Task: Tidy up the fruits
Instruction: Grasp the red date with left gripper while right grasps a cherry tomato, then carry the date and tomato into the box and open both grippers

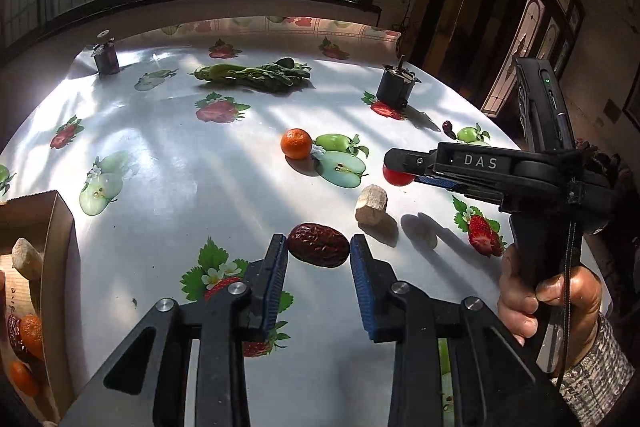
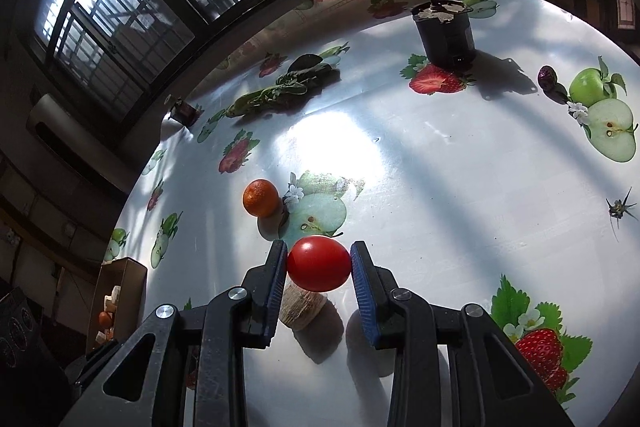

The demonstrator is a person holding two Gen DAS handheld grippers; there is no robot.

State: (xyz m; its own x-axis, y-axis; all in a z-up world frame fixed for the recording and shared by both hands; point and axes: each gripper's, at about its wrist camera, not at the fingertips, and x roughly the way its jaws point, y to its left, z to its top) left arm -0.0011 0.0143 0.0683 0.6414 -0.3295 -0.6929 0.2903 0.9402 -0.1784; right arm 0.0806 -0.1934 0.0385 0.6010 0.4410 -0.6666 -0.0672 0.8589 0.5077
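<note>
A wrinkled dark red date [image 1: 319,245] lies on the table between the fingertips of my left gripper [image 1: 319,254], whose jaws are open around it without visibly pressing it. My right gripper [image 2: 319,263] is shut on a red tomato [image 2: 319,263] and holds it above the table; it also shows in the left wrist view [image 1: 396,169] with the tomato [image 1: 397,177]. A tangerine [image 1: 296,143] sits mid-table, also seen in the right wrist view [image 2: 261,197]. A pale root chunk [image 1: 371,205] lies under the right gripper.
A cardboard box [image 1: 56,227] at the left edge holds tangerines, a date and a pale chunk. Leafy greens [image 1: 256,74] lie at the back. A black cylinder [image 1: 394,87], a small dark jar [image 1: 106,58] and a small dark fruit [image 2: 547,77] stand on the fruit-print tablecloth.
</note>
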